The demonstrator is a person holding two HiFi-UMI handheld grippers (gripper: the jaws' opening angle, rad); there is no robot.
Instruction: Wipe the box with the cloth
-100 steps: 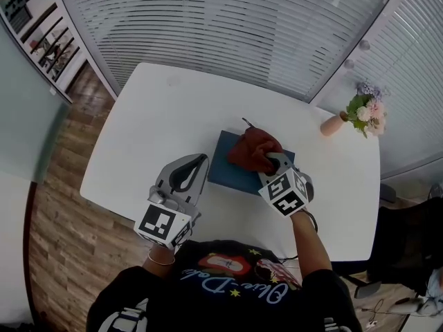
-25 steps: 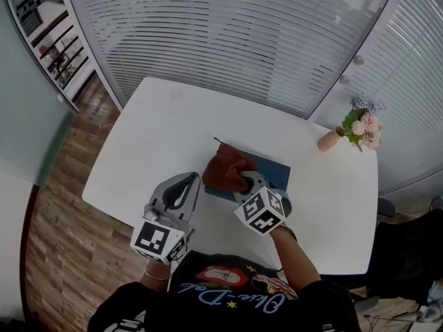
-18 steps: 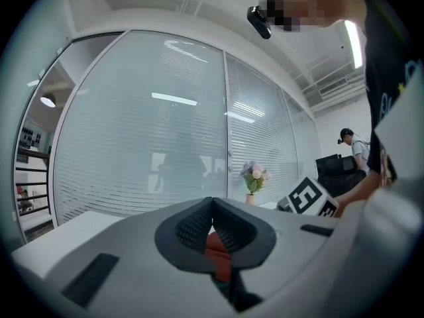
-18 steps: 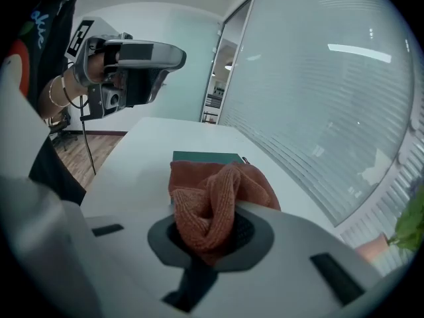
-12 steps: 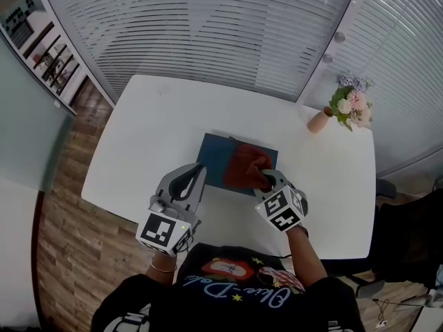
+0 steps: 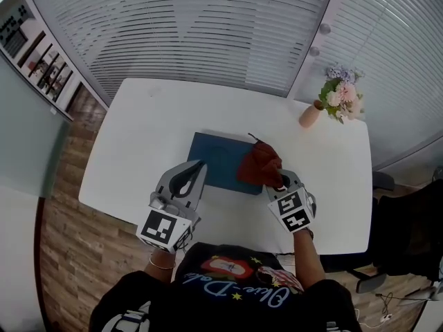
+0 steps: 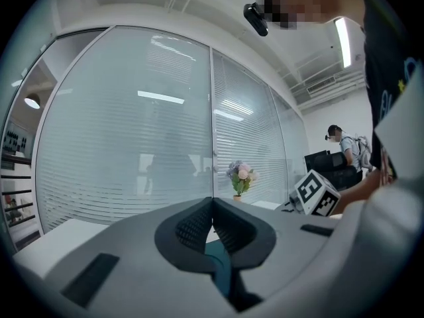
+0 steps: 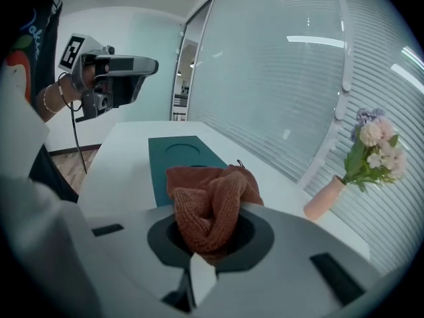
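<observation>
Your right gripper (image 8: pixel 209 238) has its jaws clamped on the rust-red knitted cloth (image 6: pixel 259 163). The cloth sits bunched on the right end of the flat dark-teal box (image 6: pixel 211 159), mid white table (image 6: pixel 149 126). Your left gripper (image 7: pixel 212 207) has its jaws pressed together with nothing between them, tips near the box's near-left edge. The pink flower vase (image 6: pixel 309 114) stands far right, well apart.

Grey left tool (image 6: pixel 201 164), black printed shirt (image 6: pixel 235 292)

Open tabletop (image 6: pixel 145 123) surrounds the box (image 6: pixel 211 158), with a flower vase (image 6: pixel 309 114) standing beyond its far right corner.
</observation>
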